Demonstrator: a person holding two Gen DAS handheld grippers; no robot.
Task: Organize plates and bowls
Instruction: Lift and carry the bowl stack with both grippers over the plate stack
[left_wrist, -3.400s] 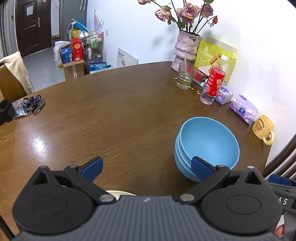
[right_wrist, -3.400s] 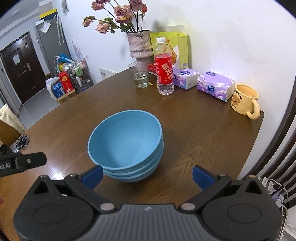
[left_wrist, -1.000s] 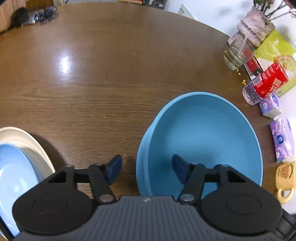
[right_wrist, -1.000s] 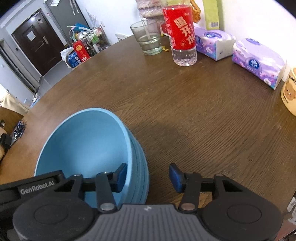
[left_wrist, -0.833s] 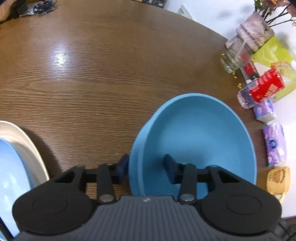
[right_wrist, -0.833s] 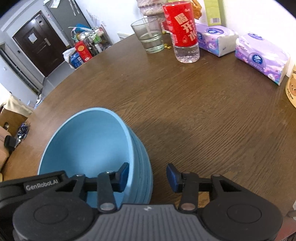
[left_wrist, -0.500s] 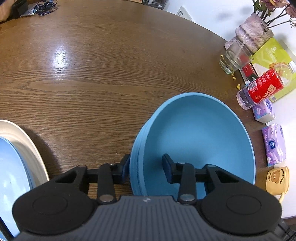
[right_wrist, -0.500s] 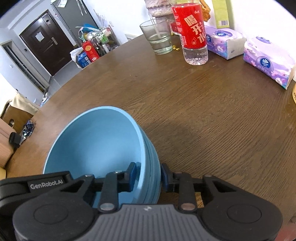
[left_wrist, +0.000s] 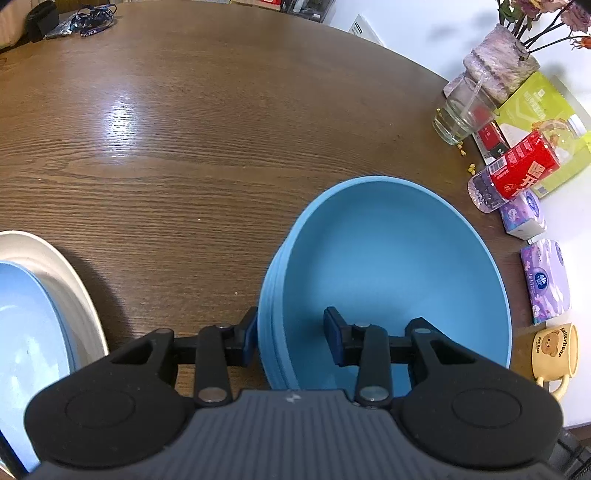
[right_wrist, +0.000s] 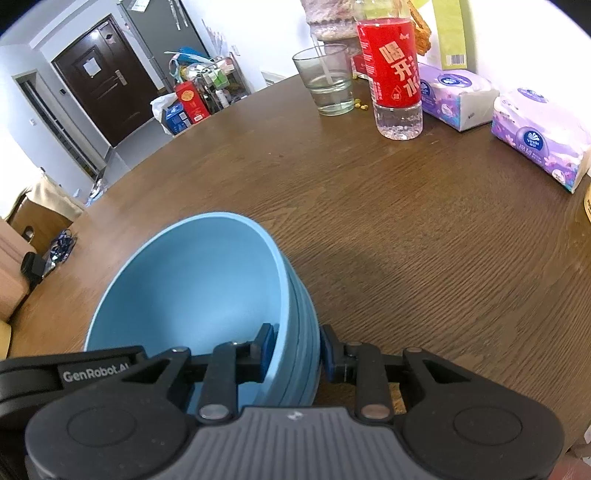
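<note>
A stack of blue bowls (left_wrist: 399, 266) stands on the brown wooden table (left_wrist: 184, 147). My left gripper (left_wrist: 290, 339) is shut on the stack's near left wall, one pad outside and one inside. In the right wrist view the same blue bowls (right_wrist: 192, 291) sit at lower left, and my right gripper (right_wrist: 297, 350) is shut on their right wall, its pads clamping the nested rims. The left gripper's black body (right_wrist: 74, 373) shows at that view's left edge. A cream plate (left_wrist: 66, 266) carrying a light blue plate (left_wrist: 26, 332) lies left of the bowls.
Along the wall edge stand a drinking glass (left_wrist: 461, 114), a red-labelled bottle (left_wrist: 517, 170), purple tissue packs (left_wrist: 546, 280), a yellow mug (left_wrist: 554, 350) and a flower vase (left_wrist: 498, 70). A lanyard (left_wrist: 92, 18) lies at the far left. A doorway (right_wrist: 103, 77) is beyond the table.
Both grippers came down from wide open above the table and their jaws closed onto opposite walls of the bowl stack. The bowls have not visibly left the table.
</note>
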